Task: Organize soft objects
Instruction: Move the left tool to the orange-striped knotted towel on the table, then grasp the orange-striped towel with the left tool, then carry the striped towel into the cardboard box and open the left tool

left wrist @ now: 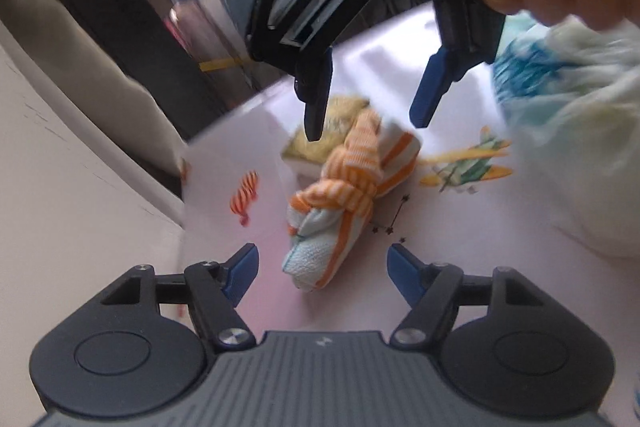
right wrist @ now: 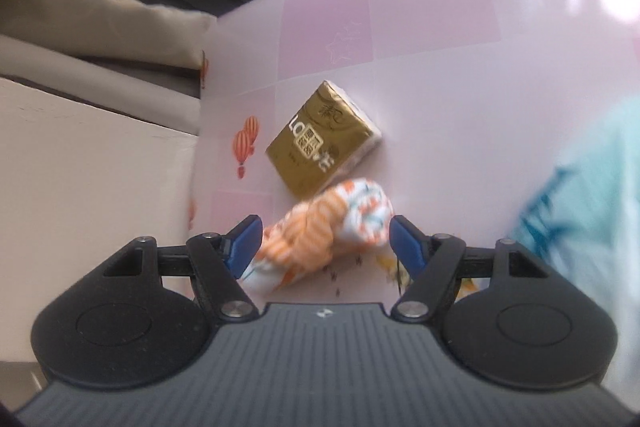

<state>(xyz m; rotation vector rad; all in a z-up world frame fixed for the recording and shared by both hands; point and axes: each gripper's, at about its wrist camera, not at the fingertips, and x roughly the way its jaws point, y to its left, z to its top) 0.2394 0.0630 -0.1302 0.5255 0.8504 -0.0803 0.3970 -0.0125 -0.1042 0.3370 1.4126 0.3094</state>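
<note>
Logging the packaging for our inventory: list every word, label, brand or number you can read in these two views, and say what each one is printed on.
"LO" and "VE": large pale letters on the gold tissue pack, split by a boxed label.
Boxed label and characters above it on the same pack: too blurred to read.
Small emblem on the right gripper's grey housing: a mark, not text.
Knotted striped cloth, pink table: pictures only, no text.

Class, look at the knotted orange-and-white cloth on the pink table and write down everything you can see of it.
The knotted cloth looks like a soft towel, pale white-blue with orange stripes, rolled into a bundle and tied in a knot at its middle. It lies on its side on the pink table, one end against the gold tissue pack. The left gripper and right gripper are both open around it; no pad clearly presses on it.
</note>
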